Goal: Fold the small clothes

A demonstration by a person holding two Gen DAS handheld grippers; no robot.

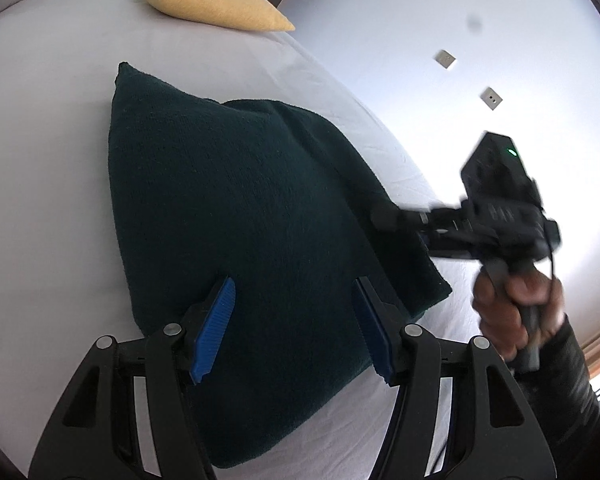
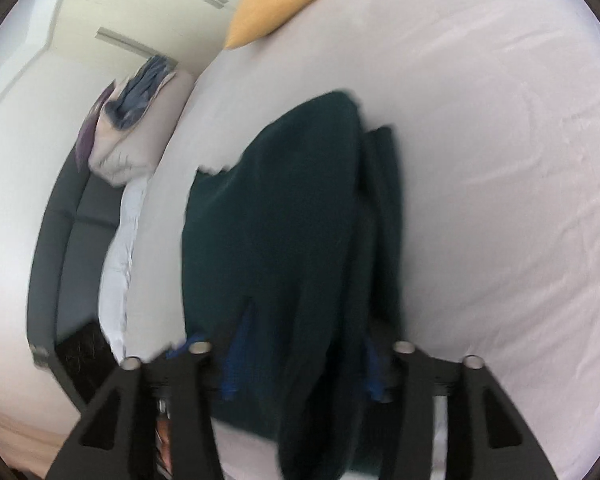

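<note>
from the left wrist view, i see the dark green knitted garment (image 1: 240, 216) lying partly folded on the white bed sheet (image 1: 40, 160), one layer doubled over along its right side so it sits as a thick slab. my left hand-held gripper (image 1: 296, 328) hovers over the garment's near edge with its blue pads (image 1: 216, 328) spread and nothing between them, placed, i judge, to take that edge for the next fold. the right hand-held gripper (image 1: 384, 216) reaches in from the right, its tips at the doubled edge; i cannot tell from here whether they are parted. a hand (image 1: 512, 312) holds its grip. a yellow cushion (image 1: 212, 0) lies well apart at the far end of the bed.

from the right wrist view, blurred, the right hand-held gripper (image 2: 300, 360) stands over the same garment (image 2: 276, 220), pads apart and not pressing the cloth, which lies flat on the sheet (image 2: 500, 200). a blue patterned pillow (image 2: 140, 120) rests beside the bed.
</note>
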